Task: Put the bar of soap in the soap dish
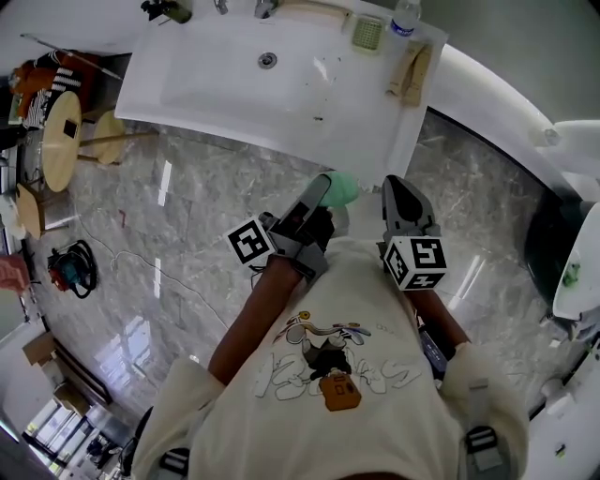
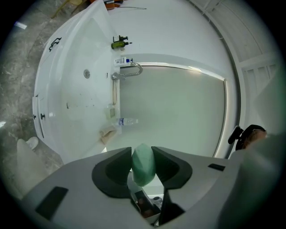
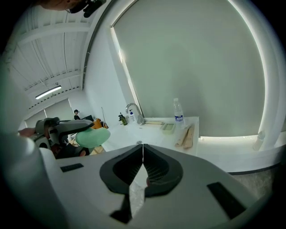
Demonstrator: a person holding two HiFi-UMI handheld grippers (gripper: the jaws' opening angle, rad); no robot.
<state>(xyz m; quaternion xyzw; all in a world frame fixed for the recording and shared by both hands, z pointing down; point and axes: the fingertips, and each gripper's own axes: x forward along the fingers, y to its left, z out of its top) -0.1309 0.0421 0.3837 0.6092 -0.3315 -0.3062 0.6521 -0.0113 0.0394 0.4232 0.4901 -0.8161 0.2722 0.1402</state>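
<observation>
A pale green bar of soap [image 1: 343, 188] is clamped between the jaws of my left gripper [image 1: 330, 190], held in the air just short of the white sink counter [image 1: 234, 84]. In the left gripper view the bar of soap [image 2: 143, 164] stands on edge between the two dark pads. The green slatted soap dish [image 1: 368, 33] sits at the counter's far right, beside a water bottle [image 1: 404, 19]; the right gripper view shows the soap dish [image 3: 168, 127] too. My right gripper [image 1: 395, 190] is shut with nothing in it, level with the left one.
A basin with a drain [image 1: 268, 60] and a tap [image 3: 132, 110] takes up the counter's middle. Two wooden pieces [image 1: 412, 72] lie near the counter's right edge. A dark bottle [image 2: 119, 43] stands by the tap. A marble floor [image 1: 159, 244] lies below, with stools [image 1: 62, 141] at left.
</observation>
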